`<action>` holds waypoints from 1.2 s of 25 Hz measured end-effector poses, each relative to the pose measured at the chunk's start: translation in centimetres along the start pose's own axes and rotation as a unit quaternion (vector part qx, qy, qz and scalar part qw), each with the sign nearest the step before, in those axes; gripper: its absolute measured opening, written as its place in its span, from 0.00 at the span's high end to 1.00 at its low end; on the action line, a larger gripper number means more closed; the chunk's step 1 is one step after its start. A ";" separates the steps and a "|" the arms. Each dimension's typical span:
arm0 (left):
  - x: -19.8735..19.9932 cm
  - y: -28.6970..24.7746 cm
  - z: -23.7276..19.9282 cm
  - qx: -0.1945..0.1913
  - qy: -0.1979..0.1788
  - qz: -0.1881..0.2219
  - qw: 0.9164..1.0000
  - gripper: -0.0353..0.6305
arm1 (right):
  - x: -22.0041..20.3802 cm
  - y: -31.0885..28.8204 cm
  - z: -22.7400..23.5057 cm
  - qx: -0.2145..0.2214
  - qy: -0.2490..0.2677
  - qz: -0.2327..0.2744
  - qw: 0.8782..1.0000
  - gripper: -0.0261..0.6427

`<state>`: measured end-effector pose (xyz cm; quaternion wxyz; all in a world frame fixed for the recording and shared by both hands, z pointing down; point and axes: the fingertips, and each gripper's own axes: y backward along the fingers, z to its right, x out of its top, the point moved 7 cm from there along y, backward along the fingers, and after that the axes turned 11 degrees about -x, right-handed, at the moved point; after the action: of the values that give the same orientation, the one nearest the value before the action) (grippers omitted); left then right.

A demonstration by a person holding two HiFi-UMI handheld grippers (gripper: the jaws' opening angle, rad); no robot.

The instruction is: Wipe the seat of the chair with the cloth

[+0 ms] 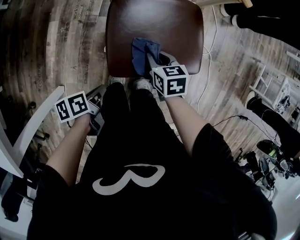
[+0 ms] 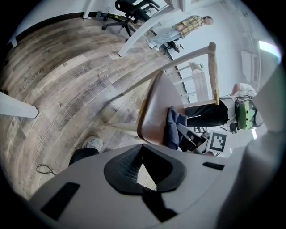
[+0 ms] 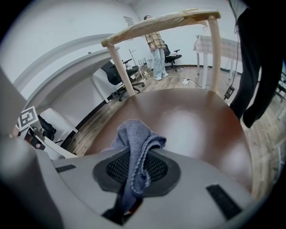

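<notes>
Currently the right gripper (image 3: pixel 133 181) has its jaws clenched on the blue cloth (image 3: pixel 134 134), which lies bunched at the near edge of the chair seat (image 1: pixel 178 28). The left gripper (image 2: pixel 145 167) hangs released and empty. Risk: drag may pull the narrow pinch free, or bare jaws may scrape the seat.

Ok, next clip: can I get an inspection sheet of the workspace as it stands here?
Surface: brown chair seat, glossy.
Job's things: blue cloth, bunched on the near part of the seat.
Clutter: nothing seen on the seat besides the cloth.
Grippers: right gripper shut on the cloth over the seat; left gripper open, empty, held over the floor beside the chair.
Cables: white cable on the floor right of the chair; dark cable nearer the person.
Surroundings: wood-plank floor, office chair, a standing person beyond.
</notes>
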<state>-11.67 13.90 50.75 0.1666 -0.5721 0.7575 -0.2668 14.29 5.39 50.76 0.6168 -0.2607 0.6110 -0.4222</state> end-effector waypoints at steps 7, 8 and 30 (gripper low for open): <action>-1.8 -2.1 1.6 0.001 0.004 0.004 1.000 0.93 | -1.0 1.3 5.0 -0.026 -0.021 0.002 0.999 0.88; -2.2 -2.4 1.9 0.002 0.005 0.004 1.000 0.93 | -1.2 1.6 5.8 -0.029 -0.022 0.001 0.999 0.88; -7.0 -7.5 5.7 -0.015 0.010 0.029 0.999 0.93 | -4.5 5.8 19.9 -0.109 -0.019 -0.010 0.994 0.88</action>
<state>-0.63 17.81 50.25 0.1581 -0.5496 0.7791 -0.2566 35.35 8.21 50.65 0.5918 -0.3409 0.6388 -0.3542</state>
